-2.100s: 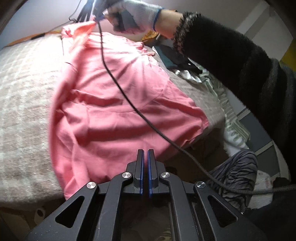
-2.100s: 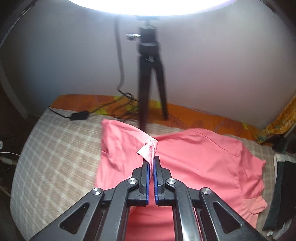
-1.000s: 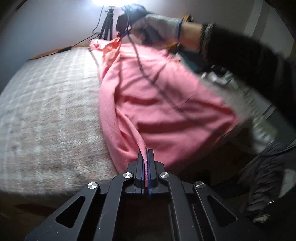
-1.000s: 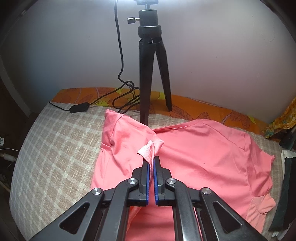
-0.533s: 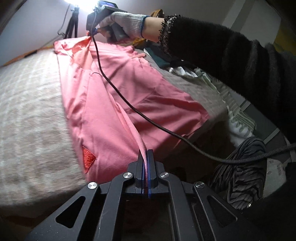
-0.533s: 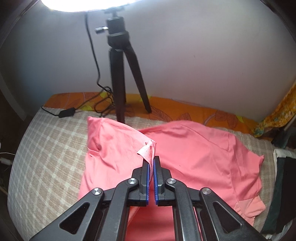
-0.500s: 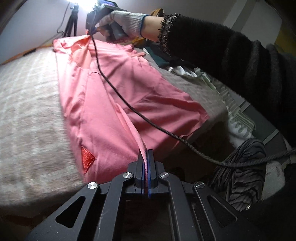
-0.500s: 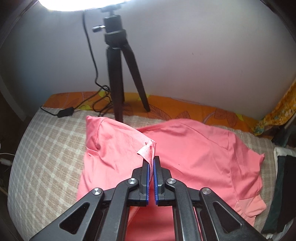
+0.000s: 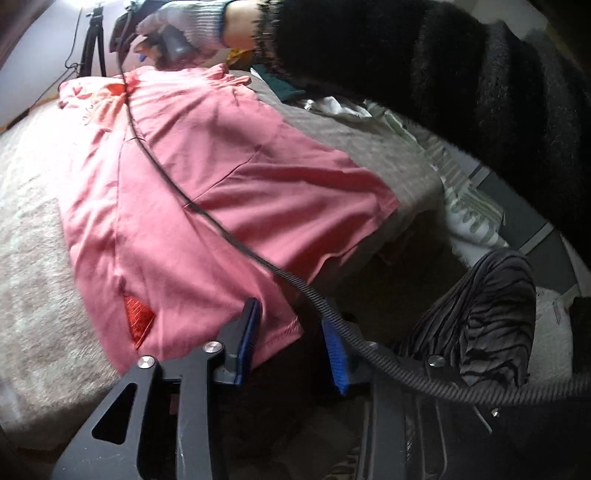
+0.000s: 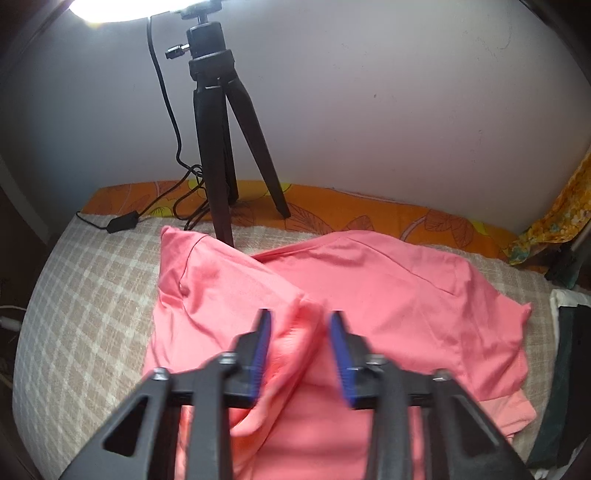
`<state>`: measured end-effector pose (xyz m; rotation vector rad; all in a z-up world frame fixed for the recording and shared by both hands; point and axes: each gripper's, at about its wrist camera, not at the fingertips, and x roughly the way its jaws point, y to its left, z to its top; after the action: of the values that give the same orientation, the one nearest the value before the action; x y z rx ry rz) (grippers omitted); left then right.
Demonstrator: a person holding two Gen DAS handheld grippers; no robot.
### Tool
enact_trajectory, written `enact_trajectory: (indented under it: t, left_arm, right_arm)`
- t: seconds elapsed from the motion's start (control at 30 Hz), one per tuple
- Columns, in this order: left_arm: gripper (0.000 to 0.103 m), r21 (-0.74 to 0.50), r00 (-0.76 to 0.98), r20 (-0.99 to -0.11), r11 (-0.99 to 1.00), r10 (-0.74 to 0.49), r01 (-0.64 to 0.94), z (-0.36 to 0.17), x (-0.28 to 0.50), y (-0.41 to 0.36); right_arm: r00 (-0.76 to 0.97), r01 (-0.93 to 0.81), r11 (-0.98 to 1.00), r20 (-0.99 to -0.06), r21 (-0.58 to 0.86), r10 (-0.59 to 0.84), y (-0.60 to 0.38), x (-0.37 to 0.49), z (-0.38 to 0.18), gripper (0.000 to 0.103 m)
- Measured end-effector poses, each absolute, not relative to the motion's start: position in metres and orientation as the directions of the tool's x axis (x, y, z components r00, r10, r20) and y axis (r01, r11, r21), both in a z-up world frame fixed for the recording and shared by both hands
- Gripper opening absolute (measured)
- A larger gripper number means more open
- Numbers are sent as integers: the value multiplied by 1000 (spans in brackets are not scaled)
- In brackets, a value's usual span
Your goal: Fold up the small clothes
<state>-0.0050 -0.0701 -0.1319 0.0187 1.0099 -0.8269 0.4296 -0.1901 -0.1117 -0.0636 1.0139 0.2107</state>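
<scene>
A pink shirt (image 9: 229,177) lies spread on the checked bed blanket (image 9: 33,229), its left side folded over its middle. In the left wrist view my left gripper (image 9: 293,347) is at the near hem. Its jaws are opening, and the hem lies loose between the blue pads (image 9: 251,339), against the left one. In the right wrist view my right gripper (image 10: 301,350) is over the shirt (image 10: 388,295) near the collar end. Its jaws are opening too, with a slack fold of pink cloth between them. A gloved hand (image 9: 184,22) holds that gripper at the far end.
A black tripod (image 10: 214,147) with a lamp and cable stands at the bed's far edge on an orange sheet (image 10: 369,218). A braided cable (image 9: 229,232) runs across the shirt. Dark and pale clothes (image 9: 332,107) lie to the right, and a striped grey cloth (image 9: 491,306) sits below the bed edge.
Both grippers were shut on pinches of the pink shirt; now both stand apart and the cloth has dropped slack. The left gripper has shifted sideways along the near hem.
</scene>
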Motion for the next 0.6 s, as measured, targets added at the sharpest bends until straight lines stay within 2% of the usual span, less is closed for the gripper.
enact_trajectory:
  t: [0.17, 0.33, 0.53, 0.6]
  left_arm:
    - [41, -350, 297, -738, 720, -606, 599, -122, -15, -41]
    - [41, -261, 403, -710, 748, -577, 611, -103, -27, -15]
    - [41, -287, 445, -709, 800, -547, 527, -113, -15, 19]
    - [41, -335, 415, -721, 803, -556, 493, -125, -11, 25]
  right_arm:
    - [541, -202, 976, -820, 87, 185, -224, 396, -73, 37]
    - [546, -232, 951, -782, 203, 300, -260, 328, -37, 42]
    - [472, -315, 904, -778, 291, 415, -285, 194, -41, 43]
    - [432, -323, 889, -786, 324, 443, -290, 150, -53, 44]
